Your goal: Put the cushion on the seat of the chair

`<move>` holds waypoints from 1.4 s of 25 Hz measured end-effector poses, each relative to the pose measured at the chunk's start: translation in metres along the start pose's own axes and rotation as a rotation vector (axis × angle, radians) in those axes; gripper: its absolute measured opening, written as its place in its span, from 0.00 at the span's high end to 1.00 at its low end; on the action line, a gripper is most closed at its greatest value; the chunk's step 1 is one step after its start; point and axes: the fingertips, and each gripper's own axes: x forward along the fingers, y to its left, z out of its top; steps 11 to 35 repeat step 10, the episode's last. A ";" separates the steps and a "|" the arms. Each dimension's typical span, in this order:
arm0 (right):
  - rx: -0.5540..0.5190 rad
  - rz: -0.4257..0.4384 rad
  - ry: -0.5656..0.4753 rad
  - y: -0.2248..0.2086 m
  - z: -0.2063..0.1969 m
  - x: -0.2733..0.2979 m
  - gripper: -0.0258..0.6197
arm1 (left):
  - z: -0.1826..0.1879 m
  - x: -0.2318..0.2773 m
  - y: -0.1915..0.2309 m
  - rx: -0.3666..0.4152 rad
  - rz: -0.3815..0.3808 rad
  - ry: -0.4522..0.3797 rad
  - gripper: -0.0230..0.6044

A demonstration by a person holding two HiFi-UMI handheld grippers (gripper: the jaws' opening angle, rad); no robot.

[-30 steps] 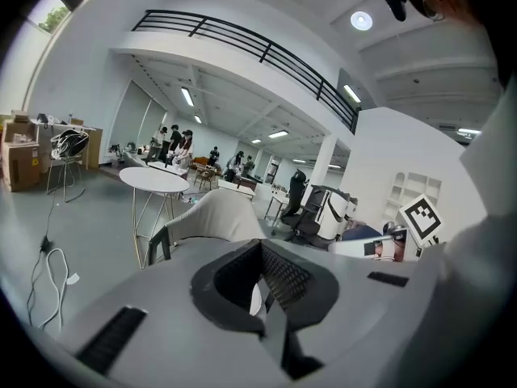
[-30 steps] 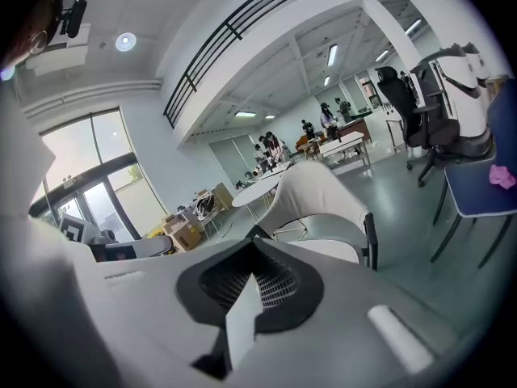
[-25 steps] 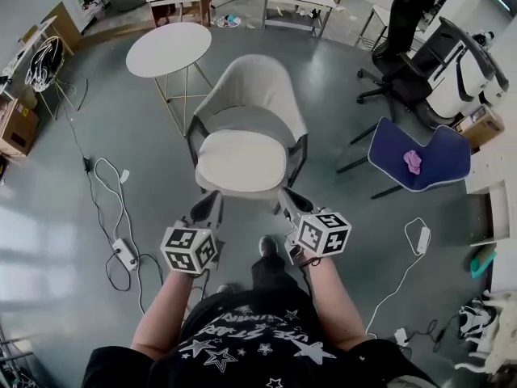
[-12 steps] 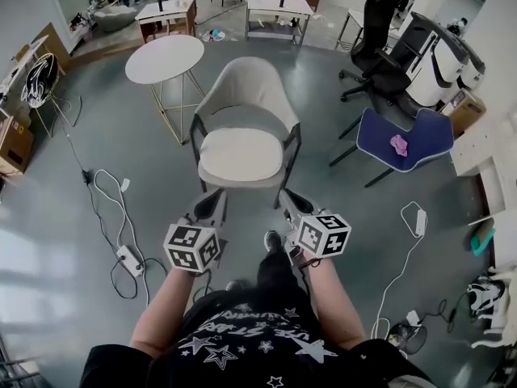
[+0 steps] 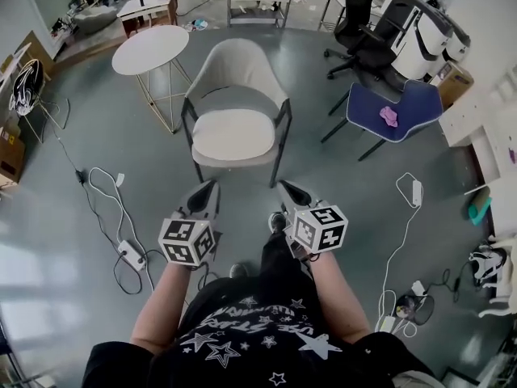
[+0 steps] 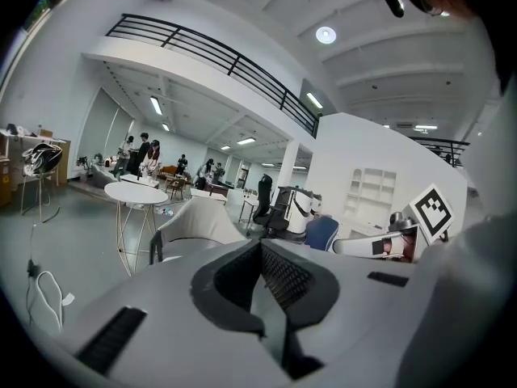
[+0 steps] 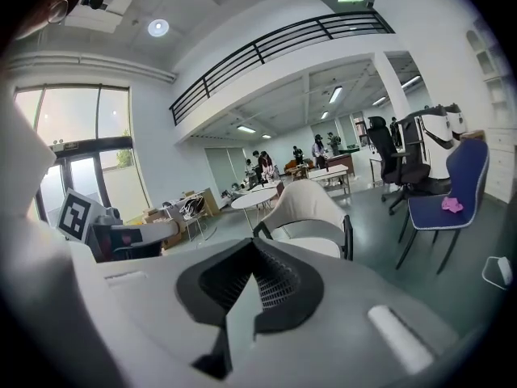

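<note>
Cushion [image 5: 234, 133] (pale, flat) is sitting on the grey chair [image 5: 242, 69]; left hand-held gripper [image 5: 210, 187] and right hand-held gripper [image 5: 284, 189] are hovering clenched, empty.

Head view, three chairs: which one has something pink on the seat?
The blue chair at right: a small pink item lies on its seat. The beige armchair carries only a pale cushion; the black office chair shows nothing pink.
</note>
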 end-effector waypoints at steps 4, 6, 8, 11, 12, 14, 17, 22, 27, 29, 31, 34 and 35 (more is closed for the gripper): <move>0.004 -0.014 -0.003 -0.002 0.000 -0.005 0.96 | 0.000 0.000 -0.008 0.017 -0.028 0.004 0.95; 0.005 -0.019 -0.011 -0.006 0.002 -0.005 0.96 | -0.001 0.003 -0.009 0.018 -0.031 0.001 0.95; 0.002 -0.018 -0.014 -0.007 0.002 -0.004 0.96 | -0.003 0.004 -0.009 0.016 -0.030 0.002 0.95; -0.003 -0.016 -0.015 -0.008 0.001 -0.003 0.96 | -0.007 0.005 -0.009 0.015 -0.029 0.005 0.95; -0.003 -0.016 -0.015 -0.008 0.001 -0.003 0.96 | -0.007 0.005 -0.009 0.015 -0.029 0.005 0.95; -0.003 -0.016 -0.015 -0.008 0.001 -0.003 0.96 | -0.007 0.005 -0.009 0.015 -0.029 0.005 0.95; -0.003 -0.016 -0.015 -0.008 0.001 -0.003 0.96 | -0.007 0.005 -0.009 0.015 -0.029 0.005 0.95; -0.003 -0.016 -0.015 -0.008 0.001 -0.003 0.96 | -0.007 0.005 -0.009 0.015 -0.029 0.005 0.95; -0.003 -0.016 -0.015 -0.008 0.001 -0.003 0.96 | -0.007 0.005 -0.009 0.015 -0.029 0.005 0.95; -0.003 -0.016 -0.015 -0.008 0.001 -0.003 0.96 | -0.007 0.005 -0.009 0.015 -0.029 0.005 0.95; -0.003 -0.016 -0.015 -0.008 0.001 -0.003 0.96 | -0.007 0.005 -0.009 0.015 -0.029 0.005 0.95; -0.003 -0.016 -0.015 -0.008 0.001 -0.003 0.96 | -0.007 0.005 -0.009 0.015 -0.029 0.005 0.95; -0.003 -0.016 -0.015 -0.008 0.001 -0.003 0.96 | -0.007 0.005 -0.009 0.015 -0.029 0.005 0.95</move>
